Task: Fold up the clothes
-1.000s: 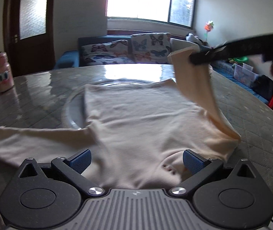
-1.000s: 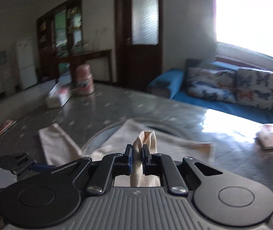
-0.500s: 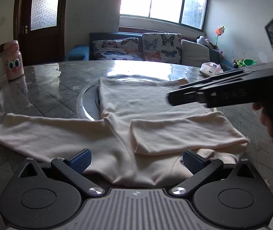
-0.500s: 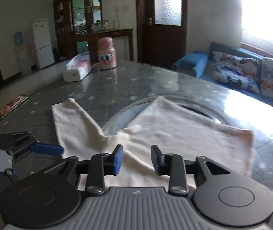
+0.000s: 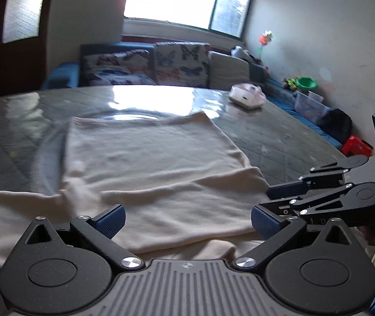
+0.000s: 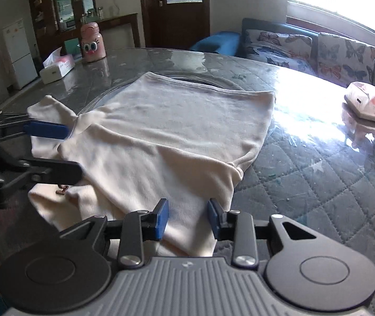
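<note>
Shirt [image 5: 156, 163] collar prob. under sleeve

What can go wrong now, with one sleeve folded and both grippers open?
The folded sleeve lies loose on the shirt, so tugging the other sleeve may shift it. The left gripper is wide open over two layers and might pinch both. The glossy table may let the cloth slide.

A cream shirt [image 5: 150, 163] lay flat on the grey quilted table [image 5: 279, 137], one sleeve folded across its body. The left tongs [image 5: 187, 220] stood wide open just above its near edge, holding nothing. The right tongs [image 5: 266, 205] came in from the right side, open too. A pink packet [image 5: 246, 97] rested far behind.
</note>
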Action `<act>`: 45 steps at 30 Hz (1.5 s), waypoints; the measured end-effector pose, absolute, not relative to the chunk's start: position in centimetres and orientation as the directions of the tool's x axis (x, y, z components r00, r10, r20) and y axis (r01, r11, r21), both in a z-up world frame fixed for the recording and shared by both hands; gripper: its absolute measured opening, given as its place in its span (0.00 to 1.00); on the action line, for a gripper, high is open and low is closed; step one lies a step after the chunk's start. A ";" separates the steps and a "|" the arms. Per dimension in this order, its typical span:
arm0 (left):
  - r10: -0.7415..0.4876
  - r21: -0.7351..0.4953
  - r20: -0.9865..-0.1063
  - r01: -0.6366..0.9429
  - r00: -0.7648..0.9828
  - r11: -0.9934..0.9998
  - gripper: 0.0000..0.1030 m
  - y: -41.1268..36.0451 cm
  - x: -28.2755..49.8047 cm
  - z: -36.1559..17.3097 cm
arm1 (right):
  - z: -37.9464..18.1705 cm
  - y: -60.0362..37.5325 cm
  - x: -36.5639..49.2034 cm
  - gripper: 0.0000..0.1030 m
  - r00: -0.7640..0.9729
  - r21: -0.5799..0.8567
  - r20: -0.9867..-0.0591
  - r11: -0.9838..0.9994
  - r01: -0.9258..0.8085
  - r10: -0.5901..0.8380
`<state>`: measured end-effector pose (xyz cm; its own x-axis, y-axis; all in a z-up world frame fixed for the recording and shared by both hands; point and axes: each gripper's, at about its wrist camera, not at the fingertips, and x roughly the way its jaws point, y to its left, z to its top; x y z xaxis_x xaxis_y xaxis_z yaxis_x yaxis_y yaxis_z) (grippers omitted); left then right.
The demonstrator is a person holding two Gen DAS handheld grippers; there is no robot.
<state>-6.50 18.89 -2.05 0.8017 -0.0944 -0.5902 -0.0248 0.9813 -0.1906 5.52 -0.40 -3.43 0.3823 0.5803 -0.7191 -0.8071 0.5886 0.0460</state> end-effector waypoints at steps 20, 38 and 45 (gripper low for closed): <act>0.240 -0.198 -0.594 -0.429 0.767 0.881 1.00 29.9 -10.2 -1.5 | -2.4 1.3 5.4 0.58 0.415 0.012 -0.649 0.554 -0.832 0.637; 0.533 -0.150 -0.615 -0.750 0.581 0.644 0.86 41.8 -13.3 -4.1 | -2.3 2.7 3.9 0.62 0.386 0.012 -0.651 0.517 -0.856 0.654; 0.526 -0.184 -0.588 -0.735 0.614 0.653 0.29 41.3 -13.6 -4.1 | -2.4 2.6 3.7 0.64 0.384 0.015 -0.650 0.517 -0.856 0.655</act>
